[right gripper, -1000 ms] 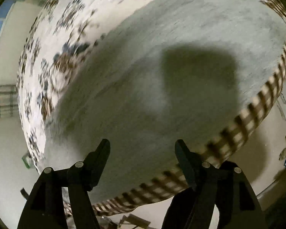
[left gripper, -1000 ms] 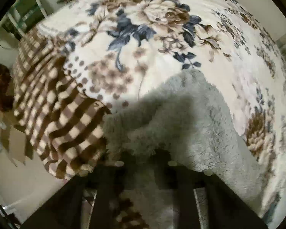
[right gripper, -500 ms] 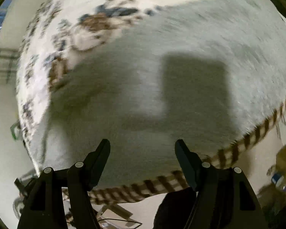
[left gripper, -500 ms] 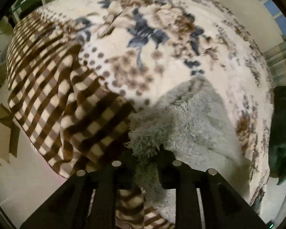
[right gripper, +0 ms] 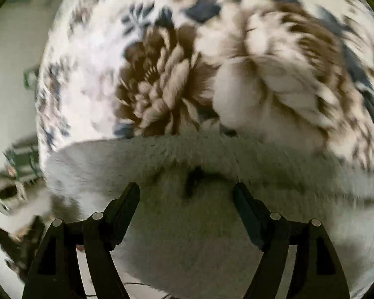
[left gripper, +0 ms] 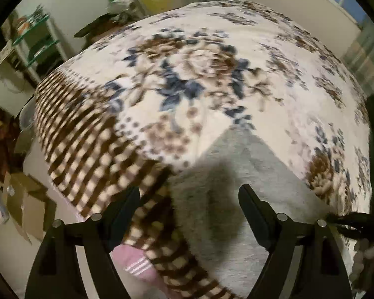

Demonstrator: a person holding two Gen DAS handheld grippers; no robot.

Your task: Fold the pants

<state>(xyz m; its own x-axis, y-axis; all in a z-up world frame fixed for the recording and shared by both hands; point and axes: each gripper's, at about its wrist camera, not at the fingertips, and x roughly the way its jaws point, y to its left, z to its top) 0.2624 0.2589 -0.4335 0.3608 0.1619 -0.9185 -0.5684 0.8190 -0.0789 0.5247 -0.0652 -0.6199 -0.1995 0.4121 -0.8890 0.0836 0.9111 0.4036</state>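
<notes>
The grey fluffy pants (left gripper: 239, 174) lie on a floral blanket (left gripper: 202, 69) near the bed's front edge. My left gripper (left gripper: 189, 194) is open and empty just above them, fingers apart on either side of the grey fabric. In the right wrist view the pants (right gripper: 187, 214) fill the lower half, with a folded edge running across. My right gripper (right gripper: 186, 191) is open and empty over that fabric. The view is blurred by motion.
The blanket's brown checked border (left gripper: 87, 144) hangs over the bed's left edge. A shelf rack (left gripper: 37, 39) stands by the wall at the far left. A pink cloth (left gripper: 137, 264) shows below the bed edge. Dark clutter (right gripper: 12, 239) lies on the floor at left.
My left gripper has let go of the grey pants and opened wide, and has pulled back. My right gripper stayed open and moved across the pants toward their edge near the floral blanket.
</notes>
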